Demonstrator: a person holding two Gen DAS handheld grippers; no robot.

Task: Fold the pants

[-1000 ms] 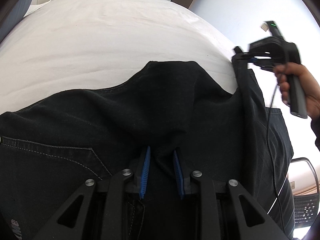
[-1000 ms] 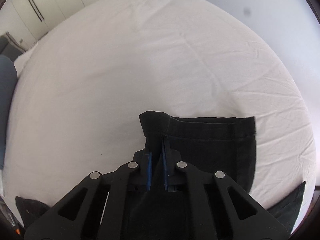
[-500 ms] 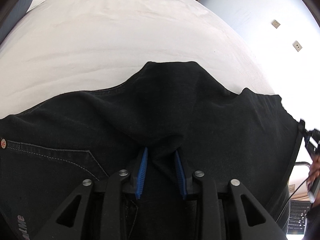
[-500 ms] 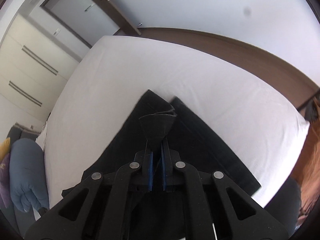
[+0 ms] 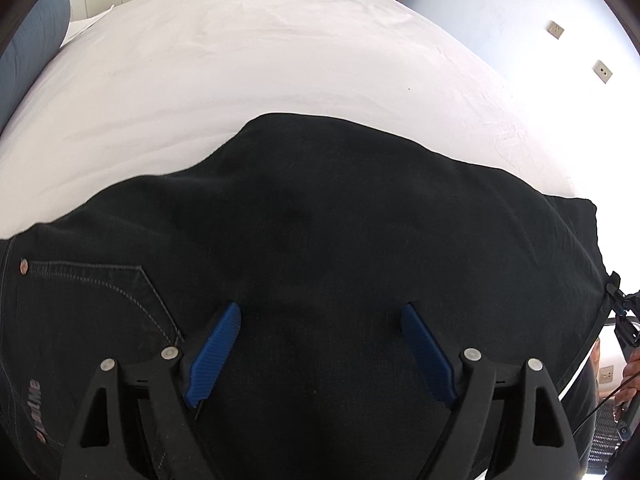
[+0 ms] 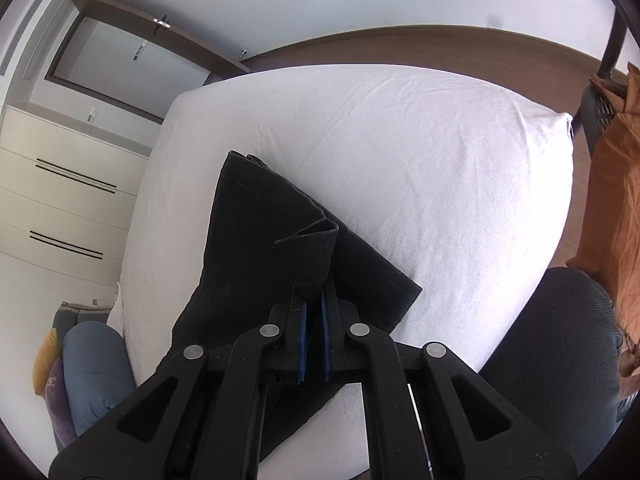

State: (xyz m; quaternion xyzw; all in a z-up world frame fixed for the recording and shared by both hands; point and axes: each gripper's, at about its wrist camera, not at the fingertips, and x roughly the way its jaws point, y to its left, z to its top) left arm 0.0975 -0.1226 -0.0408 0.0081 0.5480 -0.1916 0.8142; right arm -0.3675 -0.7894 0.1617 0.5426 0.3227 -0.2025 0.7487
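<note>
I am looking down on the black denim pants [image 5: 320,240] lying on the bed's white sheet [image 5: 260,52], spread along its near edge. My left claw [image 5: 320,344] is opening, its blue pads [image 5: 214,350] standing wide above the cloth and pressing on nothing. My right claw [image 6: 314,316] is clamping a folded hem of the pants [image 6: 308,256], lifting it over the layer lying flat near the bed's edge, beside a dark mesh chair [image 6: 560,340].

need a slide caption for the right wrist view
Right hand-held gripper shut on a fold of the black pants, which lie on the white bed.
</note>
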